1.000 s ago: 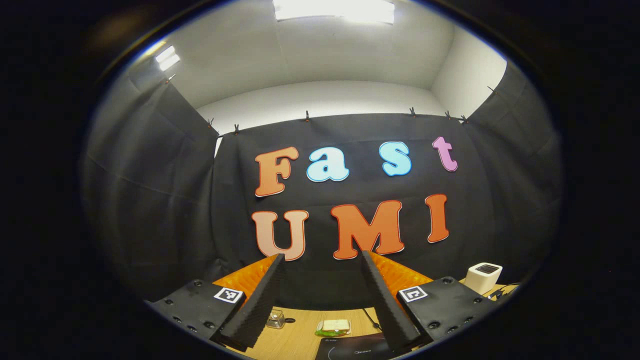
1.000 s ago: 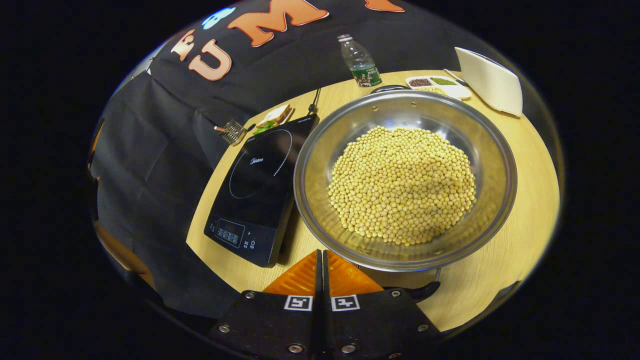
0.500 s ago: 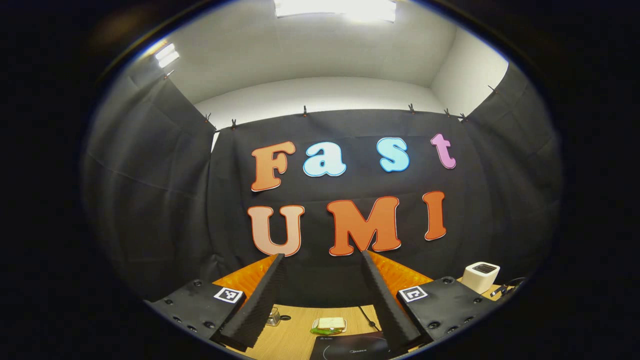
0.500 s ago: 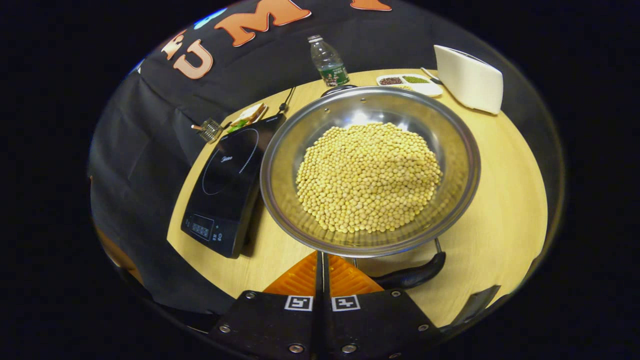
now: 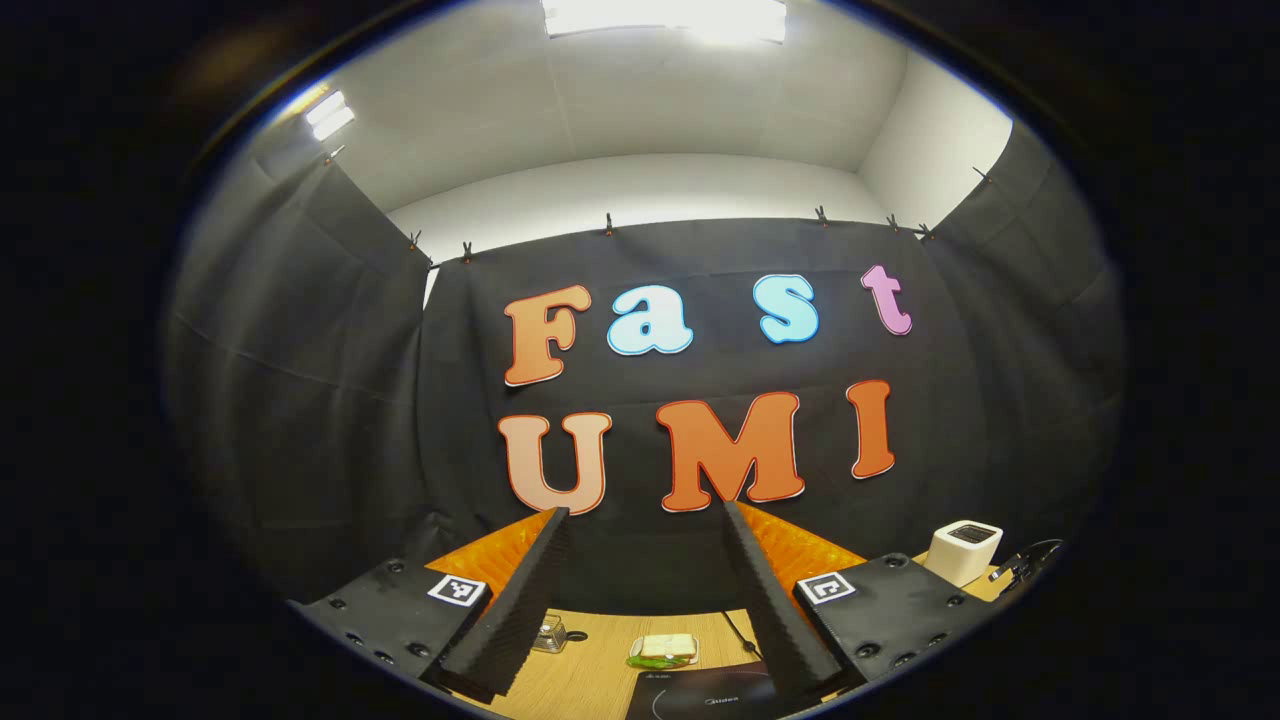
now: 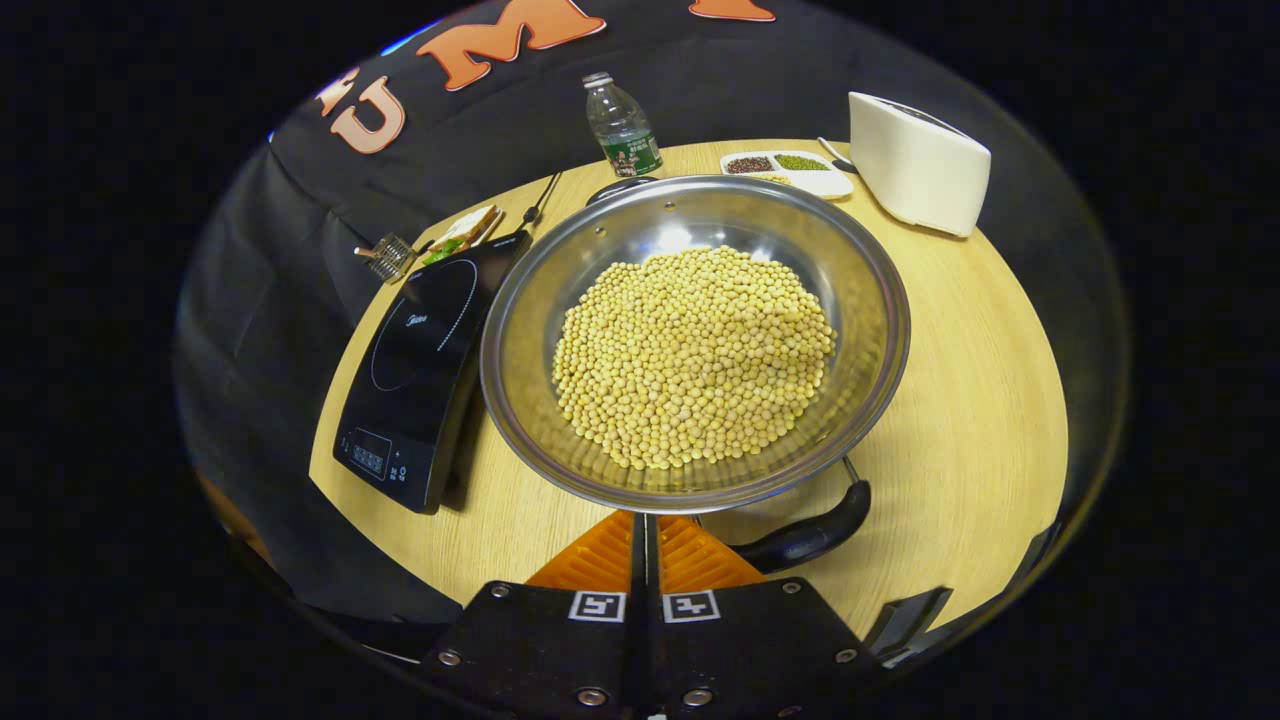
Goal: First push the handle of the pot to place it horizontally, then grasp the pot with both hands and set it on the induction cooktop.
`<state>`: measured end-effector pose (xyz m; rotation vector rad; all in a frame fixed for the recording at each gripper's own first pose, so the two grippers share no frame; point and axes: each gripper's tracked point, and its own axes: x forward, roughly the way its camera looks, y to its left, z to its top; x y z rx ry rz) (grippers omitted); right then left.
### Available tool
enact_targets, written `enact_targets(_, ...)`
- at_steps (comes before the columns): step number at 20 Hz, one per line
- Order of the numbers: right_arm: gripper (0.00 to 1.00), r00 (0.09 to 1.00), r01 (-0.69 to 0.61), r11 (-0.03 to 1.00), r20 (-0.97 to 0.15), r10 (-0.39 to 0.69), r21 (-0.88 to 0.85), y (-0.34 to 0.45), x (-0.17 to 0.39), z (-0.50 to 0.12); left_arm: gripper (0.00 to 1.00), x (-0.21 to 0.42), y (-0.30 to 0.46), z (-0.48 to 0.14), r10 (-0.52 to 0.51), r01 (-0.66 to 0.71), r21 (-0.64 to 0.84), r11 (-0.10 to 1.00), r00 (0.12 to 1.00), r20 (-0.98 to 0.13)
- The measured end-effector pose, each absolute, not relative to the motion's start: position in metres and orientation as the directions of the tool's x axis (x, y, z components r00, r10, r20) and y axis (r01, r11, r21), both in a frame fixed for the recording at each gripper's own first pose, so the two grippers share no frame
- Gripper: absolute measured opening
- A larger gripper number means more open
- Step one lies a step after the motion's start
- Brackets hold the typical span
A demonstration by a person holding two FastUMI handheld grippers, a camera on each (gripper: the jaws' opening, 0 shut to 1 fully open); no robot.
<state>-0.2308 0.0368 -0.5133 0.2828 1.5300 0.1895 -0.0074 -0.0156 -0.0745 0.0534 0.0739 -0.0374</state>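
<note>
The pot (image 6: pixel 695 340), a wide steel pan heaped with yellow beans (image 6: pixel 692 358), sits on the bench (image 6: pixel 960 400) just right of the cooktop (image 6: pixel 420 370). Its black handle (image 6: pixel 805 535) lies near the right gripper (image 6: pixel 645 530), whose jaws are clenched with nothing between them. Behind the pot stand a bottle (image 6: pixel 620 125), a tray (image 6: pixel 790 170) of dark and green grains, and a white box (image 6: pixel 915 160). The left gripper (image 5: pixel 645 590) hangs above the bench, jaws released, facing the wall; a sandwich (image 5: pixel 665 648) lies below.
</note>
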Motion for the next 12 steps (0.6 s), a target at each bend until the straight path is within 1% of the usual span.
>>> enact_targets(6,0.00,0.017,0.078,0.971,-0.974,0.227,0.227,0.006,-0.224,-0.520,0.98,-0.008,-0.015,-0.076,-0.038,0.044,0.066,0.997,0.996,-0.081)
enact_targets(11,0.00,0.000,0.058,0.983,-0.985,0.173,0.173,-0.016,-0.217,-0.522,0.99,-0.010,-0.018,-0.070,-0.053,0.057,0.067,0.996,0.996,-0.072)
enact_targets(12,0.00,0.000,0.061,0.984,-0.986,0.168,0.167,-0.020,-0.216,-0.523,0.97,-0.010,-0.018,-0.070,-0.055,0.060,0.067,0.996,0.996,-0.073)
